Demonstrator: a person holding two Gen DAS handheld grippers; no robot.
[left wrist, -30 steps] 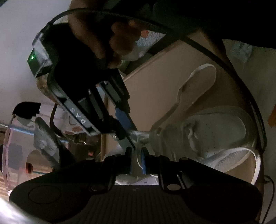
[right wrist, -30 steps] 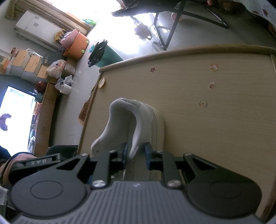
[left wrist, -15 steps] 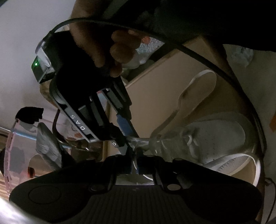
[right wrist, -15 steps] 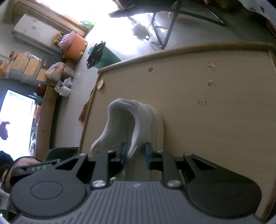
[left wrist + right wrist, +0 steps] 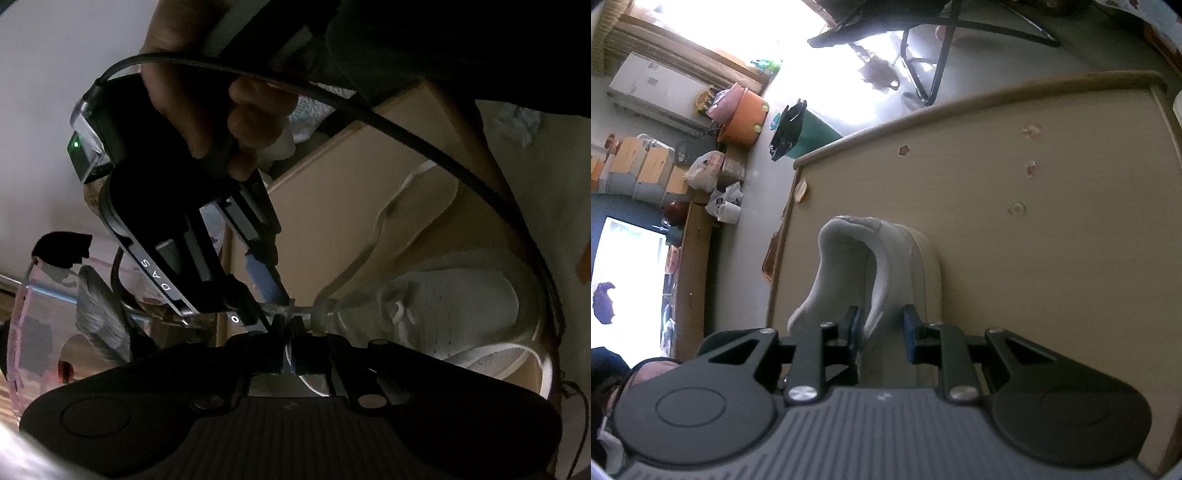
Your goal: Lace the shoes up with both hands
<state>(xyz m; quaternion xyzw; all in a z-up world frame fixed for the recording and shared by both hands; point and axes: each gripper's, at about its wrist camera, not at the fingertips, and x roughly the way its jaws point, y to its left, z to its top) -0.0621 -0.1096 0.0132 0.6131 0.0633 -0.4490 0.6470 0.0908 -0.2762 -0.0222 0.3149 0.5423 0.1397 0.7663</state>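
A white shoe [image 5: 886,251] stands on the beige table [image 5: 1034,258], heel collar away from my right gripper [image 5: 882,328], which is shut on the shoe's near side flap. The left wrist view is dark. There the shoe [image 5: 461,306] lies at the right, and its white lace [image 5: 406,192] loops over the table [image 5: 332,221] and round the toe. My left gripper [image 5: 290,332] is shut on the lace's clear tip, which pokes out toward the shoe. A hand [image 5: 192,92] holds the right gripper [image 5: 273,295], whose blue finger ends just above that tip.
A black cable [image 5: 406,136] arcs over the shoe. The table's left edge [image 5: 783,258] drops to the floor, where an orange pot [image 5: 742,122], a green bin [image 5: 809,129] and a folding frame [image 5: 923,55] stand. Small stickers [image 5: 1032,129] dot the tabletop.
My left jaws have closed from a narrow gap onto the lace tip. The right gripper and the shoe have stayed where they were.
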